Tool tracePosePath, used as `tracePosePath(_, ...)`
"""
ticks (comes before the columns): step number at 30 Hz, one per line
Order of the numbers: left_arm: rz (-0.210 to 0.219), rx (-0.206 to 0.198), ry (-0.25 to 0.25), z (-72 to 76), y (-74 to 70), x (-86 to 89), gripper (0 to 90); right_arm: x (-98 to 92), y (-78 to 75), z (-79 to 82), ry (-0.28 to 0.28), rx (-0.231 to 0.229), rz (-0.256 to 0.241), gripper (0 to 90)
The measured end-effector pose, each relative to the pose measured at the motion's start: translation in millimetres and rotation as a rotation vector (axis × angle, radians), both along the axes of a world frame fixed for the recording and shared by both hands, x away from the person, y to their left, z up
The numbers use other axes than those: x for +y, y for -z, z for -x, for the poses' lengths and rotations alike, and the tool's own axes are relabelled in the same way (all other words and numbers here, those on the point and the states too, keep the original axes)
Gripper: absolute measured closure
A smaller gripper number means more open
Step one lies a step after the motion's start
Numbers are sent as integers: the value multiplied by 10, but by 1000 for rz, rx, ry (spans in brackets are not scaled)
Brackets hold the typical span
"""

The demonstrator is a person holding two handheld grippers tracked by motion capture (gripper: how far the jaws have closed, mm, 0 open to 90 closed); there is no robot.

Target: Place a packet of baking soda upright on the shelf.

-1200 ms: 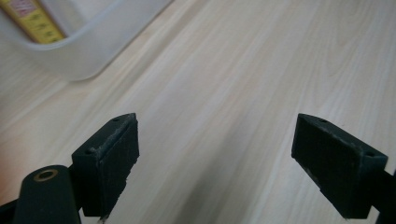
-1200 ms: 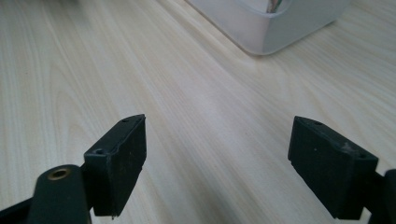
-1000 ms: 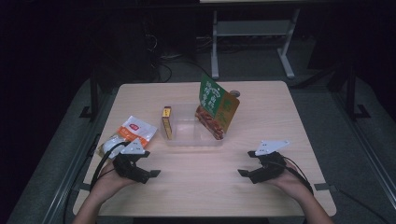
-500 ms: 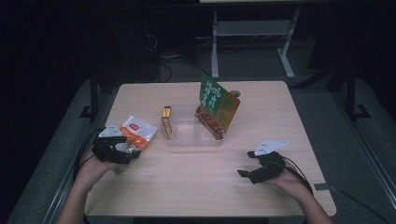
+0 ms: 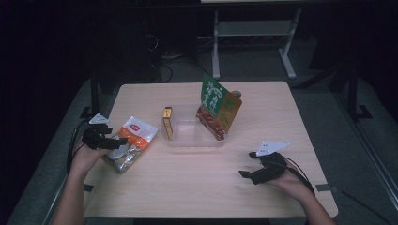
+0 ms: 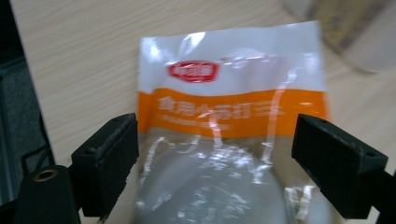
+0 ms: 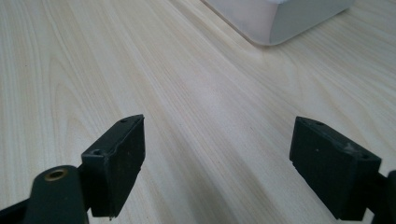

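Orange-and-white pouch (image 6: 232, 112) lies between the spread left gripper (image 6: 215, 172); right gripper (image 7: 219, 170) also spread.

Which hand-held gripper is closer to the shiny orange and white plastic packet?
Left. The left hand-held gripper hangs open right over the shiny orange and white plastic packet; the right hand-held gripper sits far across the table.

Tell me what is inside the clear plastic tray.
In the clear plastic tray, a small yellow box stands at its left end and a green snack bag leans at its right end. The middle looks bare. The bag hides whatever lies behind it.
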State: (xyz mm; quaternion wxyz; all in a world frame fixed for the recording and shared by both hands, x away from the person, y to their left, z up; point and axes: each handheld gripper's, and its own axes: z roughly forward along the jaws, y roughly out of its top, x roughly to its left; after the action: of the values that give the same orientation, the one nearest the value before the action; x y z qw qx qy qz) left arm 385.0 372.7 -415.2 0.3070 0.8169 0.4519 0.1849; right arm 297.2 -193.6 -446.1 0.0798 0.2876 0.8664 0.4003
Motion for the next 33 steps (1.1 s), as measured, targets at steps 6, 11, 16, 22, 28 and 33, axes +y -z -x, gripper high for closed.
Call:
tracePosePath(6, 14, 57, -29, -189, 176, 115, 143, -4, 9, -7, -3, 0, -1, 178)
tracePosePath(11, 30, 103, -49, -274, 297, 153, 144, -3, 16, -12, -6, 1, -1, 178)
tracePosePath(16, 87, 146, -61, -287, 381, 202, 145, -3, 20, -13, -9, 0, 4, 179)
tracePosePath(22, 135, 156, -24, -269, 409, 237, 245, -1, 19, -9, -6, 1, 8, 180)
tracePosePath(28, 144, 162, 1, -255, 396, 229, 470, 2, 21, -6, -6, -1, 16, 180)
tracePosePath(33, 159, 164, 19, -244, 380, 235, 689, 3, 21, -3, -7, -5, 27, 180)
